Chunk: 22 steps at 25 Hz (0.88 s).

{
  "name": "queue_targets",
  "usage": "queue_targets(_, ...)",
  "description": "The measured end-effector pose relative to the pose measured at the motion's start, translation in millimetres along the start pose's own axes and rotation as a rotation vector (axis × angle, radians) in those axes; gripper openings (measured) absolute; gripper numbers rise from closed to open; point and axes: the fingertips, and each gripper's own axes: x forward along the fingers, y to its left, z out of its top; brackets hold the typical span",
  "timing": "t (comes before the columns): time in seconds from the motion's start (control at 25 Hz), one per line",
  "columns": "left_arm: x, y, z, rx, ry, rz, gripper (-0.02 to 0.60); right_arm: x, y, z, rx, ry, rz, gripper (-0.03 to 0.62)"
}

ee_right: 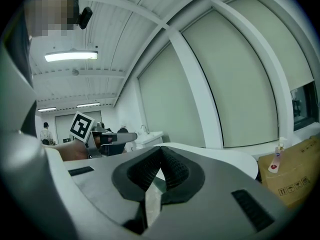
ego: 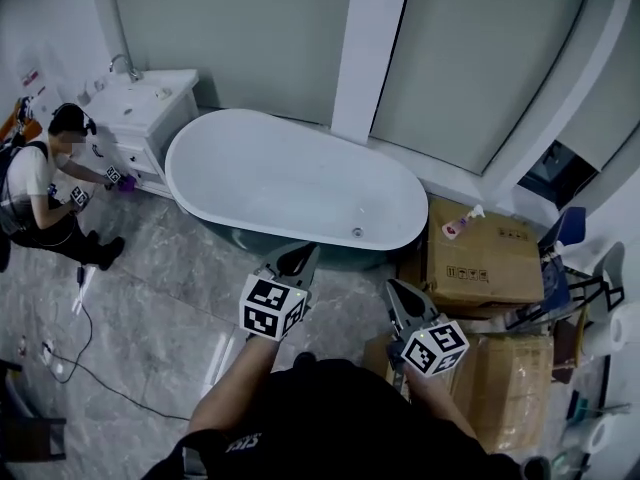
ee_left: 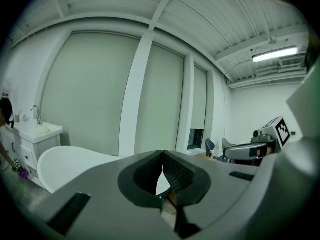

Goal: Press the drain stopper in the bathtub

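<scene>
the white oval bathtub with a dark outer wall stands on the grey marble-tiled floor, in front of pale roller blinds. its small round metal drain stopper shows on the inside of the tub, close under the near rim and toward the right end; nothing touches it

the left gripper is held in the air on the near side of the tub, its tips pointing toward the tub's dark outer wall, near the stopper but apart from it. in the left gripper view its jaws are together: the black ribbed pads meet at the tips, with only a narrow slit lower down, and nothing sits between them

the right gripper is held to the right of the left one and nearer the person, close to the corner of the brown cardboard box, also apart from the stopper. in the right gripper view its jaws are likewise closed tip to tip and empty, and the left gripper's marker cube shows beyond them

a white and pink spray bottle lies on top of the box. at the tub's left end stands a white vanity cabinet with a tap, and a second person crouches beside it
</scene>
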Motion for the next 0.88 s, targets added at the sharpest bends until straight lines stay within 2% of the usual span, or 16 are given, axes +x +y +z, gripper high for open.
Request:
queue_targets(0.2, 13.6, 19.3, -11.6, -0.012, 0.028, -0.032, 0.018, 31.2, 1.4, -5.0, -0.006, 0.028, 0.009, 0.014)
queue_targets(0.48, 48.1, 42.9, -30.0, -0.045, 0.085, -0.03, 0.017, 61.0, -34.7, -8.8, 0.043, 0.059, -0.017, 0.014)
queue_targets(0.6, 80.0, 56.9, -31.5, -0.047, 0.102, -0.013, 0.018, 86.1, -63.8, -12.6, 0.074, 0.073, -0.004, 0.014)
queue_targets(0.76, 113.7, 89.0, -38.1, -0.081, 0.142, 0.042, 0.017, 132.3, -87.0, -16.4, 0.096, 0.113, 0.073, 0.014)
queue_targets(0.88, 150.0, 109.9, -35.5, -0.099, 0.166, 0.067, 0.018, 164.9, -117.5, -8.8, 0.114, 0.131, 0.093, 0.014)
